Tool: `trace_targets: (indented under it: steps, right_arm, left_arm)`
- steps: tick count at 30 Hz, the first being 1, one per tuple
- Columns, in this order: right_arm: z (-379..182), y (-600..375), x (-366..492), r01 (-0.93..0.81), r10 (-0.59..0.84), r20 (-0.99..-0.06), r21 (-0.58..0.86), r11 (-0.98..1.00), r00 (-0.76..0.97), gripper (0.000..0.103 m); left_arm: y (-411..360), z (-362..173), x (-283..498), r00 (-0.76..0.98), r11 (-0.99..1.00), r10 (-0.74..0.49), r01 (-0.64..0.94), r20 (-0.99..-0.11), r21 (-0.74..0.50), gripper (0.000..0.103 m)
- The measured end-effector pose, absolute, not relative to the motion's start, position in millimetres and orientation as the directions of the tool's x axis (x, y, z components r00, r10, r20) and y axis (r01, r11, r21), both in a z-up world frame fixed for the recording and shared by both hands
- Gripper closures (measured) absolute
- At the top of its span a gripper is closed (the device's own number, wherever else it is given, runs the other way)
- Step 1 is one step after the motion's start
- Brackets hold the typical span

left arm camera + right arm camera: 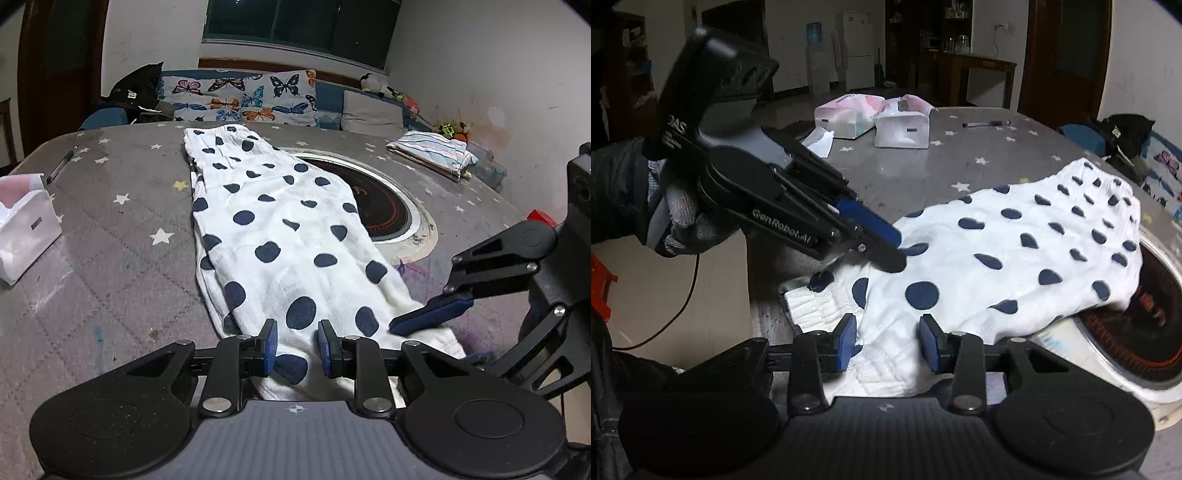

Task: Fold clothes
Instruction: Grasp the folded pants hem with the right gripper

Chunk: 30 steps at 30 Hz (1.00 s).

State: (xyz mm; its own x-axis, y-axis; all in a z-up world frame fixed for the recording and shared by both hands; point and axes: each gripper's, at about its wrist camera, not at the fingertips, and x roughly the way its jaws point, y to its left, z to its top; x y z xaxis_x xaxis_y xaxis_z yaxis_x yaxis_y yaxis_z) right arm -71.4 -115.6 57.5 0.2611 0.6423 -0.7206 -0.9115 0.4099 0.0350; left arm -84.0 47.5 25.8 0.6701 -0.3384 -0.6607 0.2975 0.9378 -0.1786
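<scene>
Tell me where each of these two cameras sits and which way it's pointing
Left wrist: sits on the left gripper, looks along the dotted pants toward the sofa and window; the right gripper shows at right.
Right wrist: sits on the right gripper, looks across the pants toward tissue boxes and fridge; the left gripper and gloved hand show at left.
Shared: the pants, starred table, pen, round hotplate.

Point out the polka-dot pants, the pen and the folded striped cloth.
polka-dot pants [280, 236]: left wrist view, middle of the leg.
pen [62, 163]: left wrist view, mid barrel.
folded striped cloth [432, 149]: left wrist view, top face.
</scene>
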Motion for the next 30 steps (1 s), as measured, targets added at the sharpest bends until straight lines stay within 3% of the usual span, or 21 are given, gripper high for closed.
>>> trace_targets:
  steps: [3, 6, 11, 17, 30]
  right_arm:
    - [67.0, -119.2, -65.1, -0.914, 0.66, -0.708, 0.051, 0.402, 0.251, 0.063]
    - [77.5, -126.7, -50.9, -0.906, 0.683, -0.691, 0.097, 0.412, 0.237, 0.063]
    - [92.4, -141.8, -3.1, -0.853, 0.703, -0.657, 0.174, 0.492, 0.271, 0.063]
    - [96.6, -138.6, 81.5, -0.769, 0.623, -0.66, 0.106, 0.63, 0.42, 0.063]
    - [53.4, -120.7, 267.2, -0.559, 0.504, -0.69, 0.171, 0.811, 0.519, 0.069]
  left_arm:
    - [48.8, 32.0, -82.5, 0.684, 0.941, -0.332, 0.293, -0.65, -0.172, 0.064]
    - [51.9, 37.9, -75.9, 0.704, 0.944, -0.325, 0.275, -0.631, -0.179, 0.061]
    - [58.1, 40.2, -54.6, 0.722, 0.949, -0.314, 0.228, -0.617, -0.217, 0.061]
    - [54.8, 36.9, -27.0, 0.716, 0.943, -0.329, 0.219, -0.616, -0.249, 0.061]
    - [56.2, 24.0, 19.6, 0.687, 0.939, -0.339, 0.21, -0.642, -0.271, 0.058]
